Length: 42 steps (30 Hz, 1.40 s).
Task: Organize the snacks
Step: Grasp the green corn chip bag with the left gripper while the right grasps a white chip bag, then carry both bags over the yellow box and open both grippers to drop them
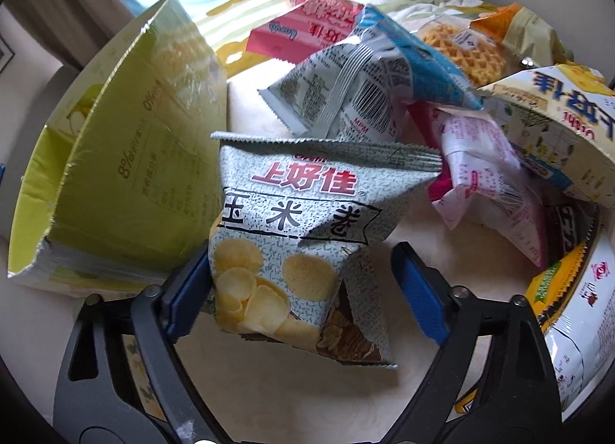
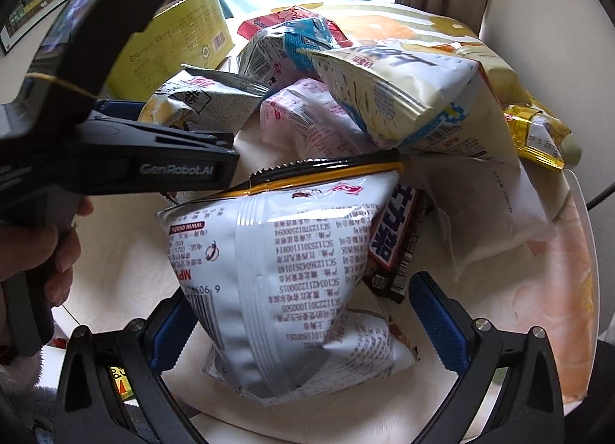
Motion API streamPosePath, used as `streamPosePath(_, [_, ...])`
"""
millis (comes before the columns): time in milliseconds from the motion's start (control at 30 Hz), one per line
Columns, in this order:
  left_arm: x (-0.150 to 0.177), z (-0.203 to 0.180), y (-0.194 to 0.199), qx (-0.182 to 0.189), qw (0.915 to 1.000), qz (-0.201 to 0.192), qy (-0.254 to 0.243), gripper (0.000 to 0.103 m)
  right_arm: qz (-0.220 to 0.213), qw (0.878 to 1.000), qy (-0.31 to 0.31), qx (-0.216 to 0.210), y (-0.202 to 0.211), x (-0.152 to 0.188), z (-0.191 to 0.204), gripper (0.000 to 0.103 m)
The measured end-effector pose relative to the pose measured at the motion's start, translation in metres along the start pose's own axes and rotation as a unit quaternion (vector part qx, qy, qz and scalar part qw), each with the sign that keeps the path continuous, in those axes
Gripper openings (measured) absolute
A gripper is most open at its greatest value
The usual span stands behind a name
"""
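Snack pile on a pale table [image 1: 269, 398], beside a green carton [image 1: 127, 175]. Between the left gripper [image 1: 303, 290] jaws, set wide: a grey-green corn-chip bag [image 1: 300, 244], left blue pad at its edge, right pad clear of it. Between the right gripper [image 2: 303, 325] jaws, also wide apart: a white bag [image 2: 292, 290] lying printed back up, left pad beside its corner, right pad apart. Just beyond, a dark chocolate bar [image 2: 396, 240] tucked under a yellow-white bag [image 2: 403, 98].

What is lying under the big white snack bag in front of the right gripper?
A dark chocolate bar pokes out from beneath the white snack bag on its right side. The bar's left part is covered, and anything else underneath is hidden.
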<state>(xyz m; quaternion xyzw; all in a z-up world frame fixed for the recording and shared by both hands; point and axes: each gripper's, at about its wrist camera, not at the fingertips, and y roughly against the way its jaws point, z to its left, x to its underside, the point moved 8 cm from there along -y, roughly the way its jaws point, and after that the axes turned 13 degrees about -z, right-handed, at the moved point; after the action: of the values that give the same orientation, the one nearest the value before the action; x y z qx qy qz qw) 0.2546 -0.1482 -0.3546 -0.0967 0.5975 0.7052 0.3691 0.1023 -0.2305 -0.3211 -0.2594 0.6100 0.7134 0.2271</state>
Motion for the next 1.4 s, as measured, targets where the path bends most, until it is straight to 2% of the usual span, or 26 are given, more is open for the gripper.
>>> streamPosePath(67, [0.004, 0.002, -0.005, 0.001, 0.9999, 0.012, 0.005, 0.078, 0.002, 1.000, 0.005, -0.001, -0.001, 0.000, 0.004, 0.103])
streamPosePath(200, [0.006, 0.005, -0.007, 0.006, 0.9998, 0.012, 0.014, 0.072, 0.000, 1.000, 0.005, -0.003, -0.009, -0.006, 0.002, 0.103])
streamPosePath(267, [0.006, 0.008, -0.007, 0.005, 0.9999, 0.008, 0.015, 0.062, -0.003, 1.000, 0.006, -0.002, -0.009, -0.006, 0.001, 0.103])
streamPosePath(400, [0.008, 0.013, -0.004, 0.014, 0.9996, 0.004, 0.024, 0.058, -0.008, 1.000, 0.008, 0.001, -0.005, -0.006, 0.001, 0.103])
streamPosePath(467, [0.008, 0.014, -0.002, 0.016, 0.9996, 0.001, 0.023, 0.056, -0.009, 1.000, 0.010, -0.003, -0.005, -0.005, 0.001, 0.097])
streamPosePath(633, [0.009, 0.009, 0.008, 0.019, 0.9997, -0.002, 0.017, 0.055, -0.005, 1.000, 0.023, -0.019, -0.003, -0.001, 0.011, 0.065])
streamPosePath(800, [0.007, 0.006, 0.014, 0.018, 0.9997, -0.008, 0.014, 0.055, -0.015, 0.999, 0.035, -0.013, 0.001, -0.004, 0.015, 0.055])
streamPosePath(1000, [0.002, 0.010, 0.034, 0.018, 0.9995, -0.019, 0.019, 0.055, -0.027, 0.998, 0.046, -0.014, 0.013, -0.016, 0.014, 0.050])
streamPosePath(1167, [-0.011, 0.022, 0.066, 0.017, 0.9986, -0.043, 0.026, 0.055, -0.039, 0.997, 0.063, -0.020, 0.033, -0.034, 0.017, 0.050])
streamPosePath(1400, [-0.046, 0.070, 0.117, -0.007, 0.9926, -0.089, 0.082, 0.055, -0.083, 0.992, 0.091, -0.032, 0.065, -0.090, 0.031, 0.050])
